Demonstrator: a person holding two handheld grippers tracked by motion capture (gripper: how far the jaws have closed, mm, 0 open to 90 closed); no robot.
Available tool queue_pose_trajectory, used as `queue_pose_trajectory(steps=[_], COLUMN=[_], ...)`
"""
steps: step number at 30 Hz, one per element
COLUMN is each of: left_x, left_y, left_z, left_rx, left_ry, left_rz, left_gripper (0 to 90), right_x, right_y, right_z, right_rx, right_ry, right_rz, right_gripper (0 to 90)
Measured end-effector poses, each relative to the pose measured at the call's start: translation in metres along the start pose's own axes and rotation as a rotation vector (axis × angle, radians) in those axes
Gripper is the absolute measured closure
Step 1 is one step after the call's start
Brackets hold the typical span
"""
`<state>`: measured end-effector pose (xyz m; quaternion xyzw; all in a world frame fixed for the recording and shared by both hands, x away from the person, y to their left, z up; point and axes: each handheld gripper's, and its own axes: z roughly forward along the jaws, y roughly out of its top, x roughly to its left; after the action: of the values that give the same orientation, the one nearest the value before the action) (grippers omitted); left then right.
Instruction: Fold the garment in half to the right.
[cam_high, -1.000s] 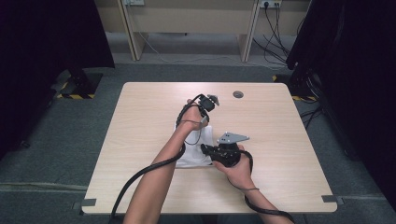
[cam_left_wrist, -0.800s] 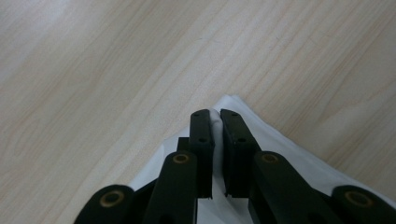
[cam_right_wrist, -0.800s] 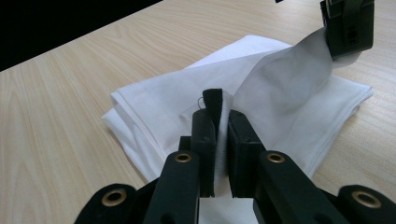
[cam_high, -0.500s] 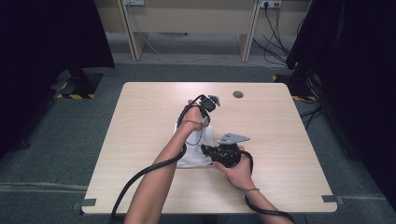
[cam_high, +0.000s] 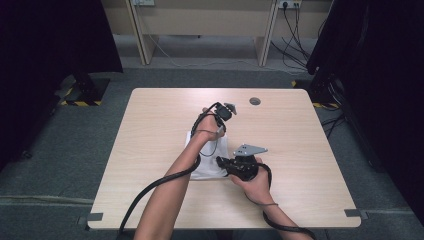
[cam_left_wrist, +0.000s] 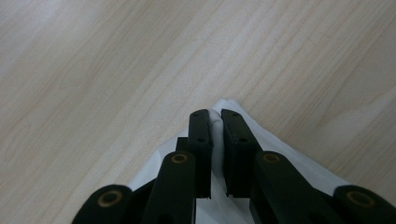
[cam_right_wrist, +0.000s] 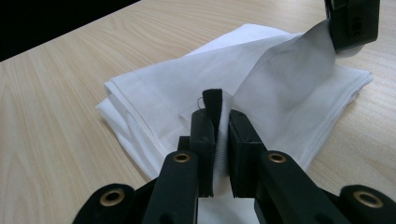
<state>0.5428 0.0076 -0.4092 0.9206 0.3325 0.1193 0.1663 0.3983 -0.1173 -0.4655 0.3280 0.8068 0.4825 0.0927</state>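
A folded white cloth lies near the middle of the wooden table. My left gripper is shut on the far corner of the cloth, which it holds a little above the tabletop. My right gripper is shut on the near edge of the top layer, white fabric pinched between its pads. In the right gripper view the top layer rises as a slanted sheet toward the left gripper at the upper right, while the lower folded layers rest flat.
A small round grommet sits in the table near its far edge. Black cables trail from both grippers off the near edge. Desk legs and wall cables stand beyond the table; dark curtains hang at both sides.
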Motion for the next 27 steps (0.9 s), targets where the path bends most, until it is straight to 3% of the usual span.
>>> queue_pose_trajectory(steps=[27], left_x=[-0.0022], left_y=[0.0032], left_z=[0.002], left_rx=[-0.014], left_ry=[0.006], left_rz=[0.001], left_gripper=[81.1], right_x=[-0.002], right_y=[-0.0035], right_z=[-0.0023], right_rx=[0.001], right_ry=[-0.008], right_rz=[0.002], right_gripper=[81.1])
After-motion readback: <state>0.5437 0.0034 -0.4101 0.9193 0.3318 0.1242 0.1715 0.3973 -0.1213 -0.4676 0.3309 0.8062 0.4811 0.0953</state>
